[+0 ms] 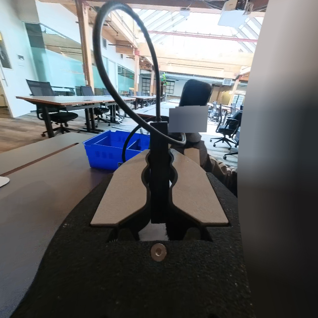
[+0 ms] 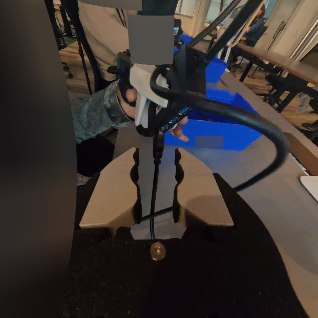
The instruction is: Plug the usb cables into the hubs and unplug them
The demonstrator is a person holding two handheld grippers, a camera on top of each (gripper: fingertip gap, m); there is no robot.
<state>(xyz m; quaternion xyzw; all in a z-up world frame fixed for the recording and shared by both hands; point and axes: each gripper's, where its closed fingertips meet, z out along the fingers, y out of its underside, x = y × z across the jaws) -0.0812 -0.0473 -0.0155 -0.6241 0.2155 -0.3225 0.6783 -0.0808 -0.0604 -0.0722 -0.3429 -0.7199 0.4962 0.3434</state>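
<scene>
My left gripper [image 1: 159, 154] is shut on a slim black usb hub [image 1: 158, 180], held upright above the table. The hub's own black cable [image 1: 98, 51] loops high above it. In the right wrist view the hub [image 2: 173, 120] shows blue ports, held in the left gripper [image 2: 165, 110] by a person's hand [image 2: 127, 103]. A black usb plug [image 2: 158, 144] sits in the hub's near end port. Its thin cable [image 2: 154, 180] runs back between the fingers of my right gripper [image 2: 157, 151], which is open and not touching it.
A blue divided bin [image 1: 106, 151] [image 2: 215, 130] stands on the dark table [image 1: 43, 189] just beyond the grippers. The hub's thick cable [image 2: 240, 117] arcs right. A white flat object [image 2: 309, 185] lies at the table edge. A blurred grey panel [image 1: 284, 154] [image 2: 34, 137] is close beside both grippers. The gap from one gripper's tips to the other's is roughly 5 cm.
</scene>
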